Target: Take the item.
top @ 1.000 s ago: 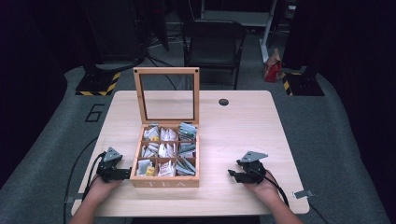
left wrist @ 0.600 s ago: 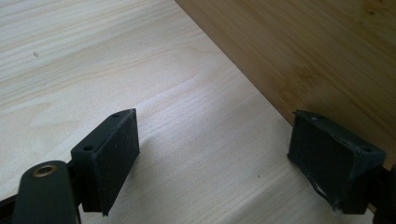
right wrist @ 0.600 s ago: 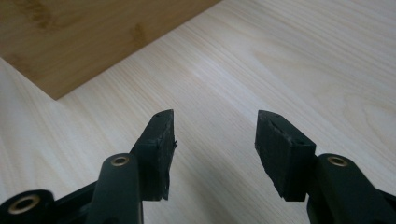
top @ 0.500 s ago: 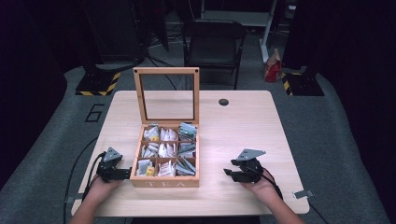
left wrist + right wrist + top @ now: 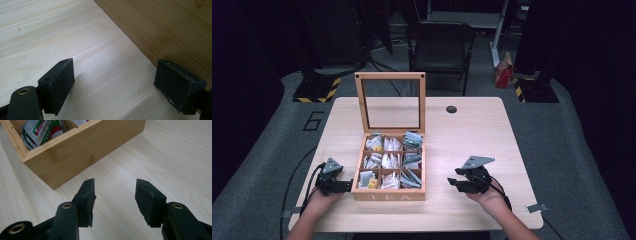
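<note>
Your grippers flank the open tea box (image 5: 388, 194), lower centre of frame

Left gripper (image 5: 343, 186) spread against its wall; right gripper (image 5: 454, 182), empty, jaws just narrowing – swing in carelessly and you'll shove the box

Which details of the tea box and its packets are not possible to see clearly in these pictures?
- Packet labels: too small to read in the high view.
- Most compartments: cut off by the top edge in the right gripper view, where one packet shows.
- Tea box inside: hidden by its own side wall in the left gripper view.
- Round dark thing on the table: too small to identify in the high view.
</note>
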Motion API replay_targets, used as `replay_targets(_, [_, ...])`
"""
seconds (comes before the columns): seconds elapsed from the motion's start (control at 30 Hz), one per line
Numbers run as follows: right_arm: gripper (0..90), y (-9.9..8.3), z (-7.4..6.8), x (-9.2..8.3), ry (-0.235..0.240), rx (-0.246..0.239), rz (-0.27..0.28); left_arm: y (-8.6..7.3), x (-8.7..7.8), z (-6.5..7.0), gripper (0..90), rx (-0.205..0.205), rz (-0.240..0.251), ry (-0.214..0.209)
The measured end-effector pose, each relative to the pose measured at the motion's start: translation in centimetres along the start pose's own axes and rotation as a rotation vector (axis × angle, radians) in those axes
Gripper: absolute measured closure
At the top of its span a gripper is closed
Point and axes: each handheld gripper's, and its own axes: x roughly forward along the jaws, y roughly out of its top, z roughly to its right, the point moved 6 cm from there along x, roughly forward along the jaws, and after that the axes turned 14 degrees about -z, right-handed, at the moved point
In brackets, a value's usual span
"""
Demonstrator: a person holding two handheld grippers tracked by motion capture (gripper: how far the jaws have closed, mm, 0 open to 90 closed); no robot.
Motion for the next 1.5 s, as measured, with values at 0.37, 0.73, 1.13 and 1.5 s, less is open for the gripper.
replay_targets(0.37, [53.1,1.4,-0.6,-0.7,0.012,-0.02,0.015,0.0,0.0,0.0,15.8,0.0,0.0,0.0])
replay_targets(0.73, [56.5,3.5,-1.7,-1.5,0.034,-0.034,0.036,0.0,0.0,0.0,15.8,-0.001,0.0,0.0])
replay_targets(1.13, [64.2,5.5,-3.3,-1.5,0.076,-0.065,0.034,0.0,0.0,0.0,15.8,0.0,0.0,0.0])
replay_targets(1.5, [68.9,7.1,-5.0,-0.6,0.111,-0.102,0.034,0.0,0.0,0.0,15.8,0.0,0.0,0.0])
